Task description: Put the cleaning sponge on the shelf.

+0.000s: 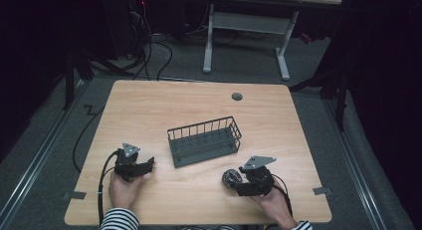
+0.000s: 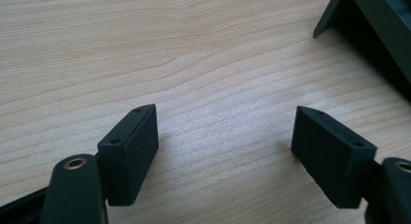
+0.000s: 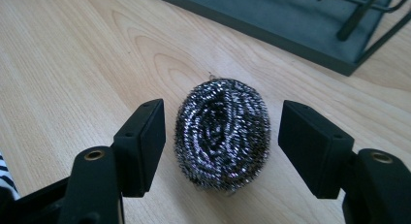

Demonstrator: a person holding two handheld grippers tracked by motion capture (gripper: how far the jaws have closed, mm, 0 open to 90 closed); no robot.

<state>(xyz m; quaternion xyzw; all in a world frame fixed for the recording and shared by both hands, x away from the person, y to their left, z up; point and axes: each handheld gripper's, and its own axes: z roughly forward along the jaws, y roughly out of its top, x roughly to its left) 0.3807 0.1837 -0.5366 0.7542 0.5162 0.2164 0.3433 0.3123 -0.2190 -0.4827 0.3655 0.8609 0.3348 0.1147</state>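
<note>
The pale wood-grain rectangular bench (image 1: 199, 200) is taking up the middle of the high view, with a small grey round cap (image 1: 237, 96) set into it toward the upper right. At the centre of that view a dark grey wire basket with a solid floor (image 1: 204, 140) is standing upright and, as far as can be seen, is holding nothing.

Lower left in the high view, the left gripper (image 1: 149, 164) is resting on bare wood; in the left gripper view its jaws are standing wide apart with nothing between them, the basket's corner showing at the upper right.

Lower right in the high view, the right gripper (image 3: 222, 136) is framing a round silvery steel-wool scouring pad (image 3: 222, 132), which is lying on the bench just below and right of the basket. The jaws are spread on either side of the pad, a sliver of wood showing at each side, so they are not yet pressing it.

The pad is likely light, springy and compressible, with a rough mesh that should resist slipping; squeezing across its middle looks best.

No brand, label or readable writing is appearing anywhere.
</note>
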